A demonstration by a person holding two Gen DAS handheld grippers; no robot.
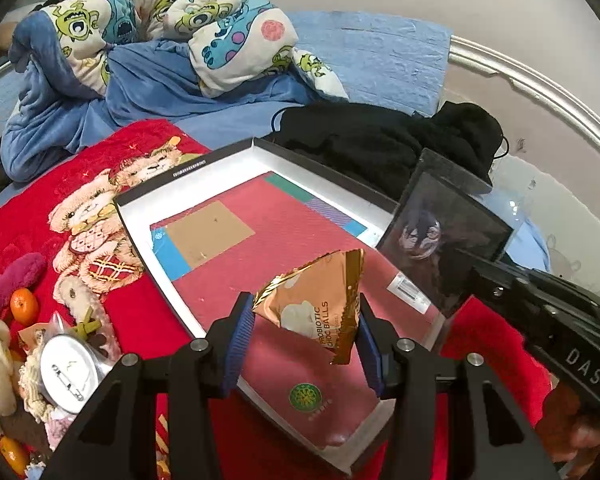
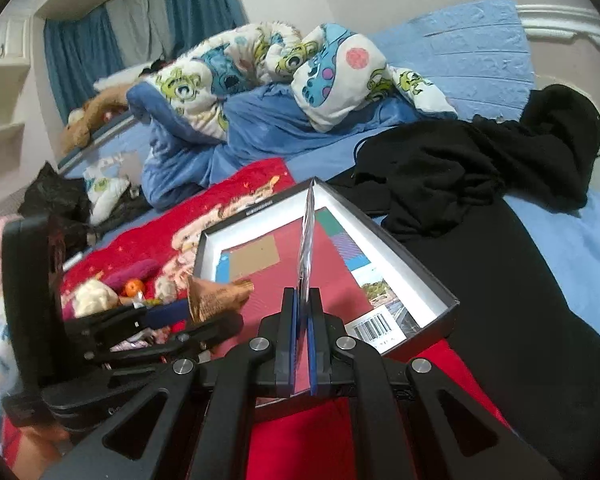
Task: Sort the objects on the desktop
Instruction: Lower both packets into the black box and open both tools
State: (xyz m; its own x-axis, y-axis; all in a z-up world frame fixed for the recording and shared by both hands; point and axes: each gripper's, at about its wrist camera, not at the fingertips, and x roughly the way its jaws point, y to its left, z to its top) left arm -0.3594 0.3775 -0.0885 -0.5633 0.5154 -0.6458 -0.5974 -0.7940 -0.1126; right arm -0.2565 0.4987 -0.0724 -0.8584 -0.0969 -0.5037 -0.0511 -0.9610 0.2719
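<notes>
Snack packet (image 1: 320,300), the gold one with "PROBIOTIC CHOC BALLS" printed on it, is pinched between the blue pads of the left gripper (image 1: 306,340) and held just above the near end of the shallow box (image 1: 140,216), over the red booklet (image 1: 276,248) lying inside. Over at the box's right edge, a thin dark photo card (image 1: 440,236) is clamped edge-on by the right gripper (image 2: 302,344), jaws nearly closed, the card held upright over the box.

Left of the box, on the red bear blanket (image 1: 140,320), a small clutter can be seen: a round tin (image 1: 70,364), a tangerine (image 1: 24,306), a fuzzy pink thing (image 1: 14,280). Beyond the far corner a black garment (image 1: 380,140) is heaped, with a crumpled monster-print duvet (image 1: 160,20) behind it.
</notes>
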